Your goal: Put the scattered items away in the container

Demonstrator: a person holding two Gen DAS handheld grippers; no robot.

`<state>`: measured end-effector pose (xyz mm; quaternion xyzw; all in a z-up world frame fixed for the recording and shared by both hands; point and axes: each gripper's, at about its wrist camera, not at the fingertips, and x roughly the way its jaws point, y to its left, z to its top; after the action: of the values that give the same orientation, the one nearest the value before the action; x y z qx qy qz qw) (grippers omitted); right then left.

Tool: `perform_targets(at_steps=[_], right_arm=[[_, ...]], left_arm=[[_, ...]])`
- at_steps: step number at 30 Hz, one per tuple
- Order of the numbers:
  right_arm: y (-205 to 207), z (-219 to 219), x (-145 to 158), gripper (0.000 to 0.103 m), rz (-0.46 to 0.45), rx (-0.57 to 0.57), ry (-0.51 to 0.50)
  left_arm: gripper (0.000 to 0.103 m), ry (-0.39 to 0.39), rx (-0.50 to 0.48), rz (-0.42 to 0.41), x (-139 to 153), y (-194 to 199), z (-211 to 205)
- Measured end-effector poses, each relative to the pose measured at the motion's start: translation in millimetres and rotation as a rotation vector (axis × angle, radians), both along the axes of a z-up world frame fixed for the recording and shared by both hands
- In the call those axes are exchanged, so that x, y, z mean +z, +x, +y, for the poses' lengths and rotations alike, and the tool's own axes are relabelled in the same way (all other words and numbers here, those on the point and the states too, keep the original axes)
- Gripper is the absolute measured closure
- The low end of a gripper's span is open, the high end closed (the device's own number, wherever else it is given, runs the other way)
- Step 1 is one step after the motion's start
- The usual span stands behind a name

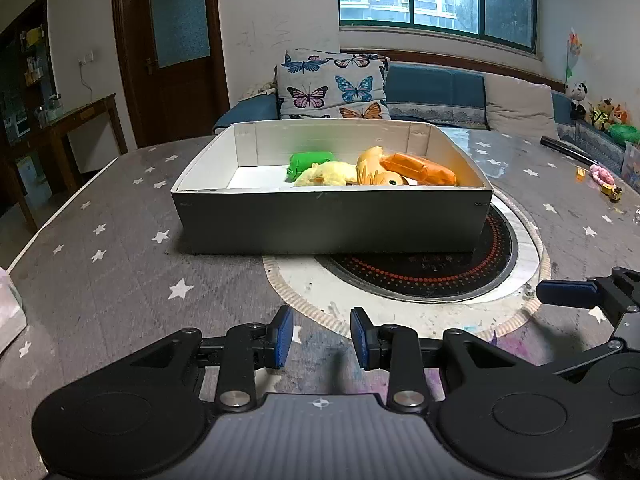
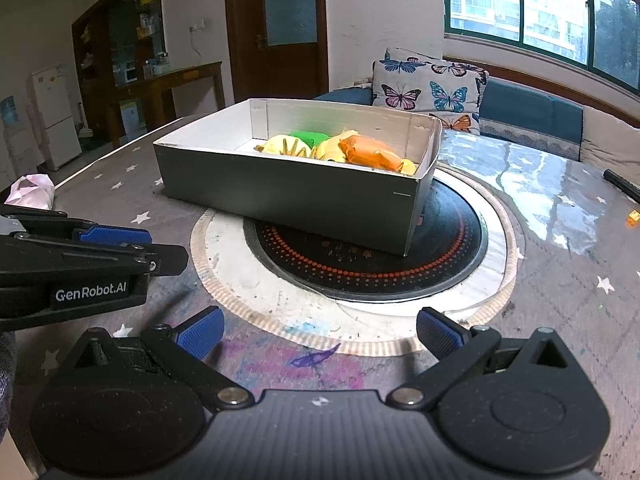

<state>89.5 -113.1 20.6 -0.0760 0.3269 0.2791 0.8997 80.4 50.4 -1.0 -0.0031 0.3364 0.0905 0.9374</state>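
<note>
Where grey star-print tablecloth (image 1: 120,264) meets round hob (image 2: 372,248), box (image 1: 328,220) sits; sofa (image 1: 436,92) behind, possibly; both jaws released.

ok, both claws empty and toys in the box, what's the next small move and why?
Probably swing the right claw toward the small yellow piece on the table's far right. It lies outside the box, which already holds the orange, yellow and green toys, and both claws are open with nothing between the pads.
</note>
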Motion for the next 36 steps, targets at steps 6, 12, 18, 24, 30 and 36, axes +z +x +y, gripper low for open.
perform_targets(at_steps=[6, 12, 18, 24, 30, 36], right_arm=[[6, 3, 2, 0.0, 0.003, -0.002, -0.002], [14, 6, 4, 0.0, 0.009, -0.009, -0.001], [22, 10, 5, 0.0, 0.019, -0.015, -0.005], [31, 13, 6, 0.0, 0.028, -0.019, -0.008], [40, 20, 5, 0.0, 0.038, -0.015, -0.015], [48, 25, 6, 0.0, 0.046, -0.015, -0.022]], left_arm=[[0.069, 0.003, -0.002, 0.004, 3, 5, 2], [0.069, 0.005, -0.002, 0.008, 5, 11, 4], [0.069, 0.002, 0.0, 0.018, 5, 18, 7], [0.069, 0.001, 0.001, 0.028, 5, 26, 11], [0.069, 0.003, 0.004, 0.036, 5, 35, 16], [0.069, 0.009, 0.009, 0.046, 5, 44, 20]])
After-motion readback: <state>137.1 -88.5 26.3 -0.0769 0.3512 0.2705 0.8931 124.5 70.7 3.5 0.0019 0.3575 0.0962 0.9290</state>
